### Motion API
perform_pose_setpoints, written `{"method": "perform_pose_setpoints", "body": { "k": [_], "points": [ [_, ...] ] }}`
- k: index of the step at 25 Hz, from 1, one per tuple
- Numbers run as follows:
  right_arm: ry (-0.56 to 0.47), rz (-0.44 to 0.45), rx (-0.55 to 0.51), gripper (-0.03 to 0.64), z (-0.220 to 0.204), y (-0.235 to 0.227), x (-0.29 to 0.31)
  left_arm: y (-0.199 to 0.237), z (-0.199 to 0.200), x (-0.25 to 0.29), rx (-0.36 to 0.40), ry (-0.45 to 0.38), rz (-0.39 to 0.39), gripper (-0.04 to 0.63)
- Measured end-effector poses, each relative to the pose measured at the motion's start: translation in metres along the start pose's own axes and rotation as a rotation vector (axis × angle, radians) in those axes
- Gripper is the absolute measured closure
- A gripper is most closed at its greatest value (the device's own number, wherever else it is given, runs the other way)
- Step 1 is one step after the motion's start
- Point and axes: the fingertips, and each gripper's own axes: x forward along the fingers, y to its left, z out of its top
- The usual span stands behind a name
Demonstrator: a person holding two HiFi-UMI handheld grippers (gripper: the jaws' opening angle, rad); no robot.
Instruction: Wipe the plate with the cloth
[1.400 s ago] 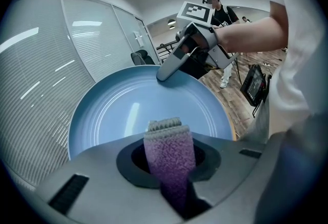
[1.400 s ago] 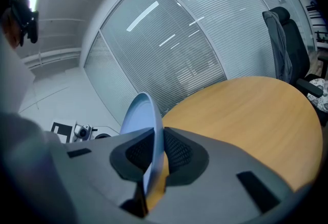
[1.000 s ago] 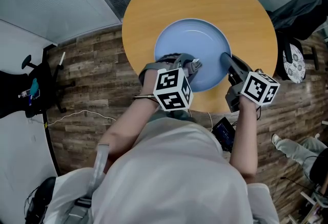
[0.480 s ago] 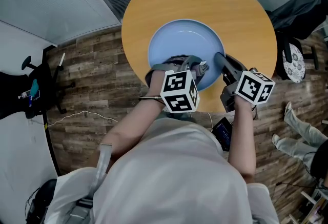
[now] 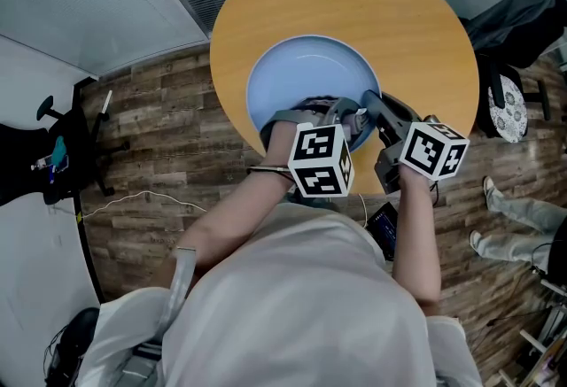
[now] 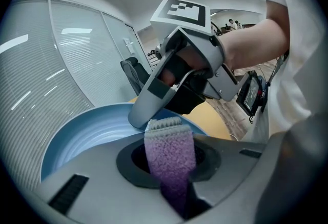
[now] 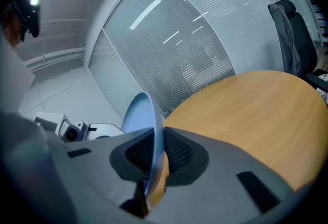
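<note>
Pinching the near rim of the blue plate (image 5: 301, 66), the right gripper (image 7: 152, 161) has its jaws drawn close, pads pressed on both faces of the rim (the plate runs edge-on between them). The left gripper (image 6: 170, 166) has its jaws clamped on a purple cloth (image 6: 169, 141), whose pale end lies on the plate's inner surface, just beside the right gripper's tip. The plate is on the round wooden table (image 5: 416, 13), towards the person.
</note>
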Motion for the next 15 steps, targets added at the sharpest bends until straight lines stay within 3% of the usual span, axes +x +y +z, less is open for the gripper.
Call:
{"method": "perform_pose_setpoints", "body": {
  "k": [15],
  "points": [
    [-0.024, -0.022, -0.003, 0.572, 0.008, -0.01, -0.008, -0.003, -0.008, 0.0, 0.001, 0.005, -0.007, 0.52]
  ]
}}
